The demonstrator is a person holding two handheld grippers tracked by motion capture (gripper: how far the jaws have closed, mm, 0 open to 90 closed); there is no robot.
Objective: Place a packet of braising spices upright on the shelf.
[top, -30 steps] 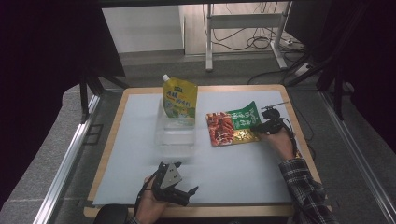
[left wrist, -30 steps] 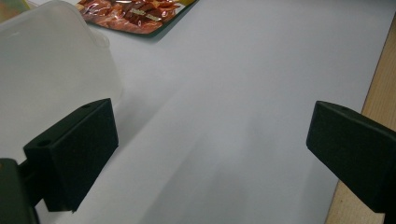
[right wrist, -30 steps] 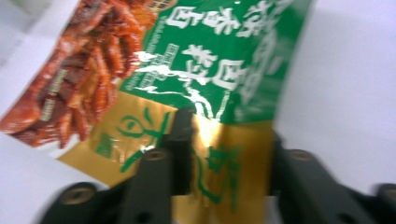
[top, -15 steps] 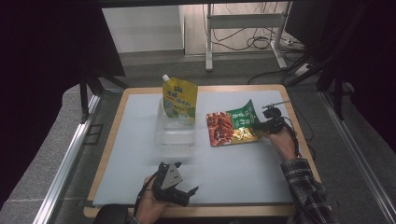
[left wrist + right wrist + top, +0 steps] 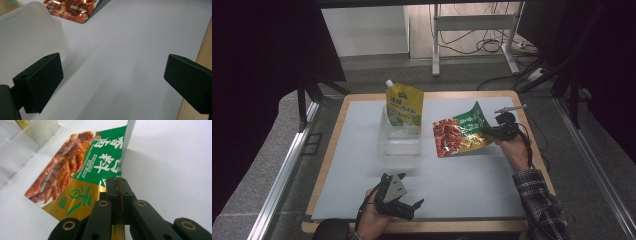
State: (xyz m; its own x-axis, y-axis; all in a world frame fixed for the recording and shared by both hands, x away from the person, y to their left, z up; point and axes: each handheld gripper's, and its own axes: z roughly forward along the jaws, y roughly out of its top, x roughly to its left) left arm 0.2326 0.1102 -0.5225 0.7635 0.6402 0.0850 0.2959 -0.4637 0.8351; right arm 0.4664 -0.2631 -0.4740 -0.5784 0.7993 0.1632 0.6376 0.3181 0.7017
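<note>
Across the middle of the scene lies the table (image 5: 362,150), a wooden-edged board covered by a pale sheet, with a dark floor, metal rails and loose cables beyond its far side. Toward the far centre of the table stands a clear plastic box (image 5: 401,141), and a yellow spouted pouch (image 5: 404,105) stands upright in its far end, white cap at the top left. Just right of the box is the snack packet (image 5: 460,131), printed red on its left, green on its far right and gold along the near edge; its right edge is lifted off the sheet while its left part rests close to the surface. At that right edge the right tool (image 5: 495,131) is clenched on the packet: the right gripper view shows the thin foil edge pinched between the two black jaws, which have just been closing onto it. A hand and a plaid sleeve (image 5: 539,200) come in from the near right behind it. At the near edge, left of centre, the left tool (image 5: 409,209) sits low over the sheet in the person's other hand, its jaws spread wide with nothing between them, well apart from the packet and near the box's near end.
</note>
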